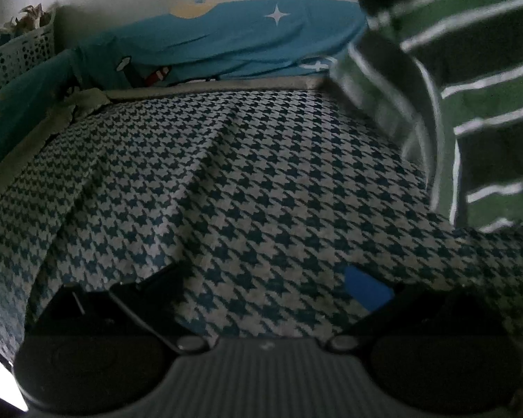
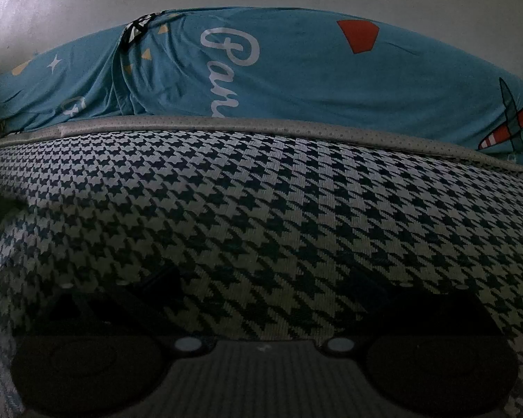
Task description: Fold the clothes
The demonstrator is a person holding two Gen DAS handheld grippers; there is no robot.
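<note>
A houndstooth garment (image 1: 226,174) in dark blue and white lies spread over the bed and fills both views (image 2: 261,209). My left gripper (image 1: 261,278) is low over it with its fingers wide apart; cloth lies between them, and a blue pad (image 1: 366,287) shows on the right finger. My right gripper (image 2: 261,278) is also pressed low on the cloth, with its dark fingers (image 2: 446,310) apart and partly hidden under folds. Whether either one pinches the fabric is unclear.
A person's green sleeve with white stripes (image 1: 470,87) reaches in at the right. A teal printed bedsheet (image 2: 296,69) is heaped behind the grey mattress edge (image 2: 296,129). A white perforated basket (image 1: 17,55) stands at the far left by the wall.
</note>
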